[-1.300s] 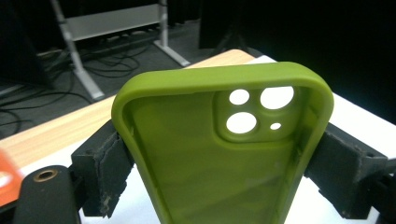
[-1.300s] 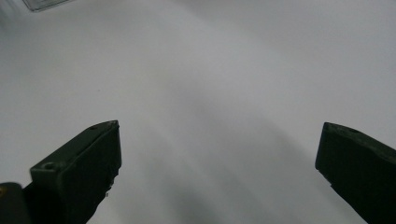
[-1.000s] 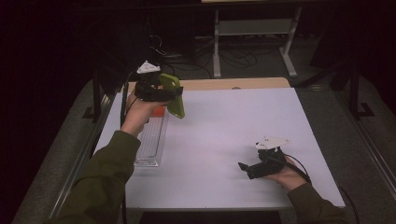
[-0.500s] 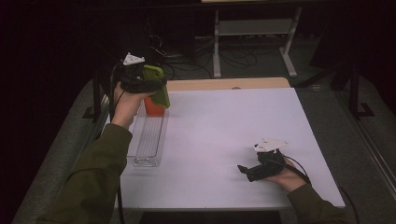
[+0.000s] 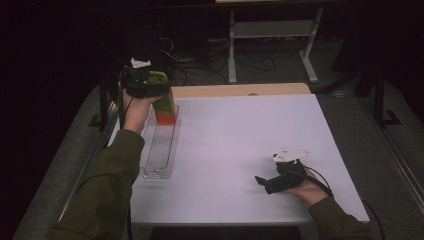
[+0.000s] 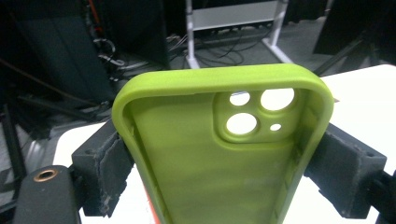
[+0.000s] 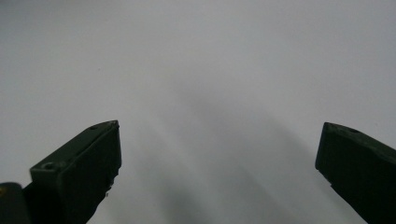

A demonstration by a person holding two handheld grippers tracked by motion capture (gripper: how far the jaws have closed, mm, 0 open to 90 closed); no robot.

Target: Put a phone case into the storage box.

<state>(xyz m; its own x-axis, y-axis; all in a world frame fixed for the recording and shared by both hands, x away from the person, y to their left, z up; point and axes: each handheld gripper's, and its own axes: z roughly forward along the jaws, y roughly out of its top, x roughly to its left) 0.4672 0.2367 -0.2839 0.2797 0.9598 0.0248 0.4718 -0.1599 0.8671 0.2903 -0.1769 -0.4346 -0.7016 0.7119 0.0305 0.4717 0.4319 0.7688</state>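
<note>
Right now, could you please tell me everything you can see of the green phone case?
The green phone case looks like soft matte silicone, empty, its hollow inside facing the left gripper view. A raised corner block has three round lens holes and one small hole. The left hand-held gripper clamps its two long sides. It is held up over the far end of the clear tray, above something orange.

No legible text, labels, brands, numbers or signs anywhere. Green phone case (image 6: 219, 154) inner face blank. White worktop (image 5: 240, 145) unmarked. Clear tray (image 5: 159, 155) without markings.
</note>
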